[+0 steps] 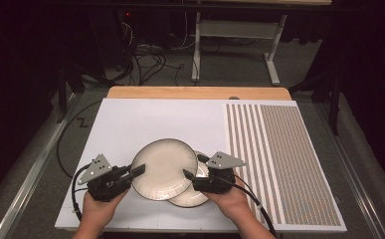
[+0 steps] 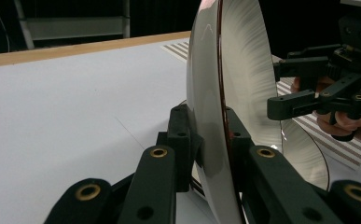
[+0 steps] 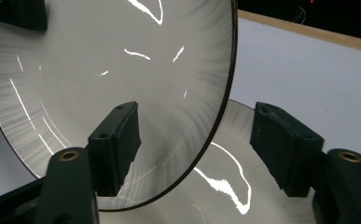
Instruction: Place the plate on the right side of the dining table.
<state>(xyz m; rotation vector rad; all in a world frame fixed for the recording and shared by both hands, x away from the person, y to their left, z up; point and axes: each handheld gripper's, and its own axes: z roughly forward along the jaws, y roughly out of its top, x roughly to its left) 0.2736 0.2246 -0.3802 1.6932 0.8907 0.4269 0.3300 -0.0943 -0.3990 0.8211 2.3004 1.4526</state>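
Note:
Two pale round plates with dark rims overlap near the front of the white board. The upper plate (image 1: 161,168) lies partly over the lower plate (image 1: 194,198). My left gripper (image 1: 140,172) is shut on the upper plate's left rim; in the left gripper view, the jaws of the left gripper (image 2: 209,128) pinch the plate (image 2: 206,84), seen edge-on. My right gripper (image 1: 190,175) is open at the upper plate's right edge. In the right gripper view, the upper plate's (image 3: 122,60) rim runs between the spread jaws of the right gripper (image 3: 199,140), with the lower plate (image 3: 236,154) behind.
The white board (image 1: 145,119) covers the wooden table (image 1: 195,92). A striped patterned panel (image 1: 284,159) takes up its right part. Beyond the table are cables and a metal frame (image 1: 240,35) on the floor.

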